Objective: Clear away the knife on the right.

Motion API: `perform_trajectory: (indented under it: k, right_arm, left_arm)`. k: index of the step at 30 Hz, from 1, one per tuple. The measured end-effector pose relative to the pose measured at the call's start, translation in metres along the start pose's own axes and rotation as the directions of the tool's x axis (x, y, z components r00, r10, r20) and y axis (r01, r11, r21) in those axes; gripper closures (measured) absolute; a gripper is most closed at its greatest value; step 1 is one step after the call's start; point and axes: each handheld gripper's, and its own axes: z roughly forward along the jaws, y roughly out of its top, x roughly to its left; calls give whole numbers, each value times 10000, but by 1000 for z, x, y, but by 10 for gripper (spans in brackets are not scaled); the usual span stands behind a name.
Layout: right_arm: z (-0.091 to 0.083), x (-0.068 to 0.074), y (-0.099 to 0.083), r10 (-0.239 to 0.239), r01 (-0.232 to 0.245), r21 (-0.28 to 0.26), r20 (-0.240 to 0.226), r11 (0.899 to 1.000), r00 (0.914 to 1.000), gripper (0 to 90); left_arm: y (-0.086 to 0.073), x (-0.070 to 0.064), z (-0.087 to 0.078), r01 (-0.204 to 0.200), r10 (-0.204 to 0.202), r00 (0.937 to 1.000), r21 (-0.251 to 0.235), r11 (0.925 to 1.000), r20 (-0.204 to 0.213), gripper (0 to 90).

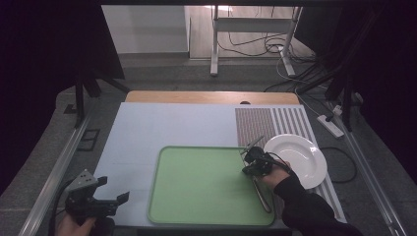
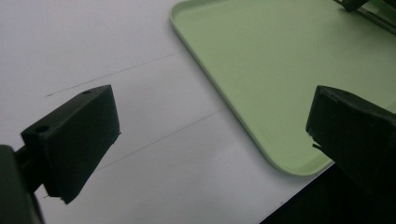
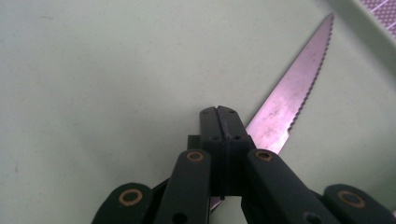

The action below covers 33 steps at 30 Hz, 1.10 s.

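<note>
In the high view, the knife [image 1: 261, 192] lies on the tray [image 1: 196, 182] along its right edge, at lower right of the frame, long axis running up and down the picture. The right gripper [image 1: 255, 162] sits over the knife's upper end, by far the nearer tool. In the right gripper view its jaws are pressed together with the serrated blade [image 3: 294, 98] passing beneath them toward upper right; whether they pinch it I cannot tell. The left gripper [image 1: 96, 199], lower left on the desk [image 1: 147, 128], has jaws spread and empty. A plate [image 1: 300, 157] sits right of the tray.
</note>
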Motion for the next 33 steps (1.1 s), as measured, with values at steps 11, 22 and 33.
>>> perform_trajectory:
  k: [11,22,33]
  right_arm:
    - [-9,-20,-16,776,-782,121,385,9969,9962,900]
    - [-13,-23,-19,1499,-1499,-115,27,9886,9887,818]
    - [-25,-16,-14,1401,-1400,-839,-44,9866,9901,602]
  left_arm:
    - [0,0,0,1,-1,10000,-9,10000,3,27]
    - [0,0,0,21,-21,10000,1,10000,38,27]
    - [0,1,0,58,-58,9999,-2,10000,89,27]
